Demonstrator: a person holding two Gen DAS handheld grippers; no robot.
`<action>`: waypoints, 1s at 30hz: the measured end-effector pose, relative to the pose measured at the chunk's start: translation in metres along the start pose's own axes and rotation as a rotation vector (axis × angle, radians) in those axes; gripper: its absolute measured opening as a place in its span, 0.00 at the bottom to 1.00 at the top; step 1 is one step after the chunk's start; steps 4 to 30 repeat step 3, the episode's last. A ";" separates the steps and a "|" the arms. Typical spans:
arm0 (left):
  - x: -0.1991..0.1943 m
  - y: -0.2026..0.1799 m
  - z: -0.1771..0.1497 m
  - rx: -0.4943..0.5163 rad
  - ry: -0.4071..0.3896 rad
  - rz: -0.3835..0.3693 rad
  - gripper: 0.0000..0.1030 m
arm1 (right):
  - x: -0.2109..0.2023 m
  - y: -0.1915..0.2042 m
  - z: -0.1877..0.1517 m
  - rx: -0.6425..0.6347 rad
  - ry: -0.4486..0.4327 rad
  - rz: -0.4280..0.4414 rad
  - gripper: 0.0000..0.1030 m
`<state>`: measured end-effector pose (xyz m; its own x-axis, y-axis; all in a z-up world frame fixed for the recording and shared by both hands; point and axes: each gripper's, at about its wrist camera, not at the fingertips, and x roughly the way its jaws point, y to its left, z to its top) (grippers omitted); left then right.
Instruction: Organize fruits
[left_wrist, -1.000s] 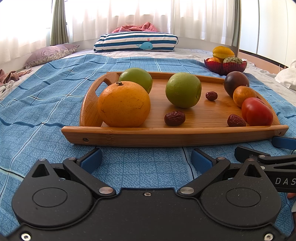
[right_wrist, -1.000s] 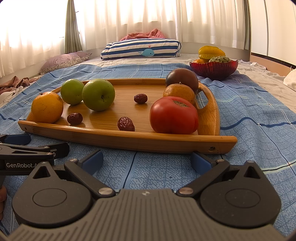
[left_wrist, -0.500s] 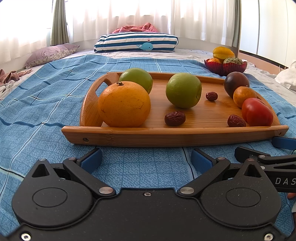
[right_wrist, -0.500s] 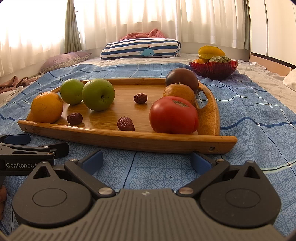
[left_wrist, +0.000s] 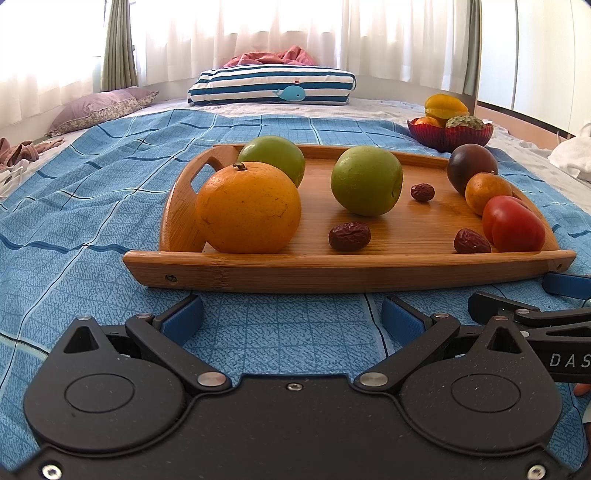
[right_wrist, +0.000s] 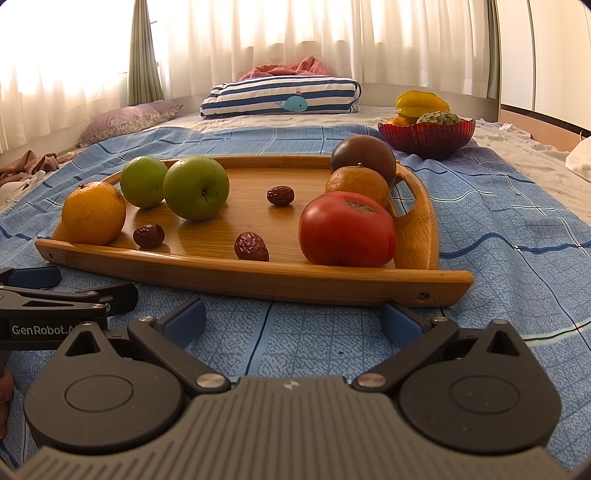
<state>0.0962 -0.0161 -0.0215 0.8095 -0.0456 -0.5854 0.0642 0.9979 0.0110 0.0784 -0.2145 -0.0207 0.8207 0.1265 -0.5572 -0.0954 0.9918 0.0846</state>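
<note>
A wooden tray (left_wrist: 332, 273) lies on the blue bedspread (left_wrist: 74, 206) of the bed, just ahead of both claws. It holds an orange (left_wrist: 248, 208) at its left end, two green apples (left_wrist: 366, 181) behind and beside it, three dried dates (left_wrist: 349, 236) scattered over the middle, and at the right end a row of tomato (right_wrist: 345, 229), small orange (right_wrist: 356, 182) and dark plum (right_wrist: 362, 155), each touching the next. Farther back to the right, a red bowl (right_wrist: 428, 134) holds a yellow starfruit (right_wrist: 421, 103) and other fruit. The left claw (left_wrist: 291, 319) and the right claw (right_wrist: 293, 317) both rest low over the bedspread, jaws spread wide and holding nothing, short of the tray's near rim. The left view shows the tray's left handle (left_wrist: 184, 192) and the orange's stem; the right view shows the right handle (right_wrist: 417, 199), the tomato's scarred top and one apple's stem pit. Each view catches the other claw at its edge.
</note>
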 end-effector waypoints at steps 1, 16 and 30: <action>0.000 0.000 0.000 0.000 0.000 0.000 1.00 | 0.000 0.000 0.000 0.000 0.000 0.000 1.00; 0.000 0.000 0.000 0.000 0.000 0.000 1.00 | 0.000 0.000 0.000 0.000 0.000 0.000 1.00; 0.000 0.000 0.000 0.000 0.000 0.000 1.00 | 0.000 0.000 0.000 0.000 0.000 0.000 1.00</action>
